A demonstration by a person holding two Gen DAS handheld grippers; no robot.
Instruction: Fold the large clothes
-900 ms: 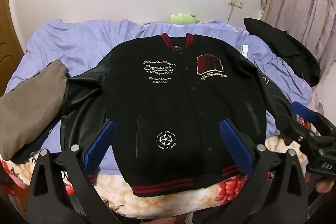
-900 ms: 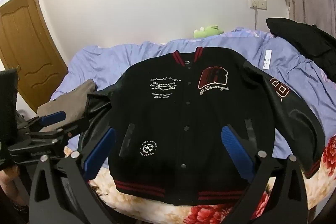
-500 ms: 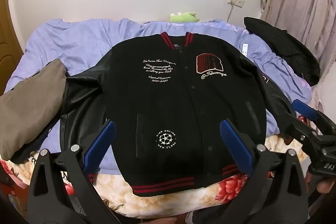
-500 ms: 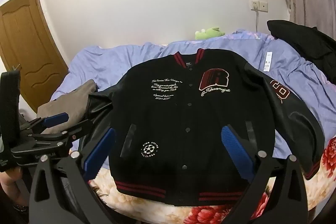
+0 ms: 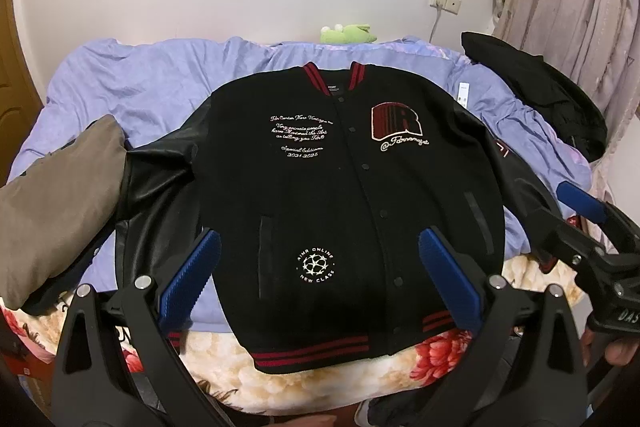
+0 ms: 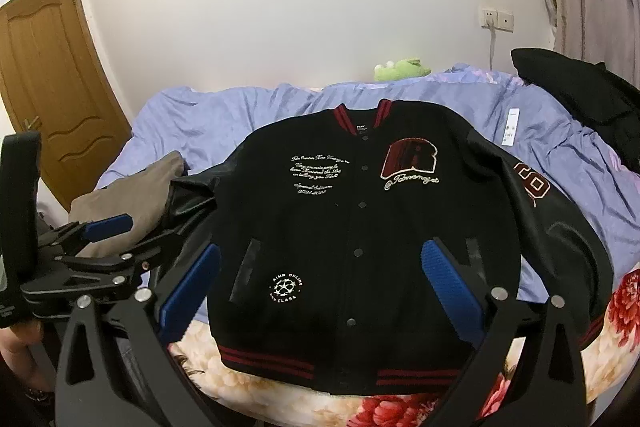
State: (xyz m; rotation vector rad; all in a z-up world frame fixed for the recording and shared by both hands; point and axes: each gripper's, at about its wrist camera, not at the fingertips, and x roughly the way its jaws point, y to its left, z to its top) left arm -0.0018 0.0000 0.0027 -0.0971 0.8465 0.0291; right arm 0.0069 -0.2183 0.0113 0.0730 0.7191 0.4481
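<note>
A black varsity jacket point(image 5: 344, 195) with dark red striped collar and hem lies face up and buttoned on the bed, its leather sleeves spread to both sides. My left gripper point(image 5: 319, 235) hovers open above the hem, nothing between its blue pads. My right gripper point(image 6: 321, 246) also stands open over the jacket point(image 6: 360, 227), empty. In the right wrist view the left gripper's pads point(image 6: 108, 227) show by the jacket's left sleeve. In the left wrist view the right gripper's pads point(image 5: 580, 202) show by the right sleeve.
A grey-brown garment point(image 5: 60, 195) lies on the left sleeve's end. A black garment point(image 5: 532, 87) is heaped at the bed's far right. A green plush toy point(image 5: 348, 33) sits by the wall. A lavender sheet point(image 5: 140, 79) and a floral blanket point(image 5: 320, 359) cover the bed. A wooden door point(image 6: 52, 87) stands left.
</note>
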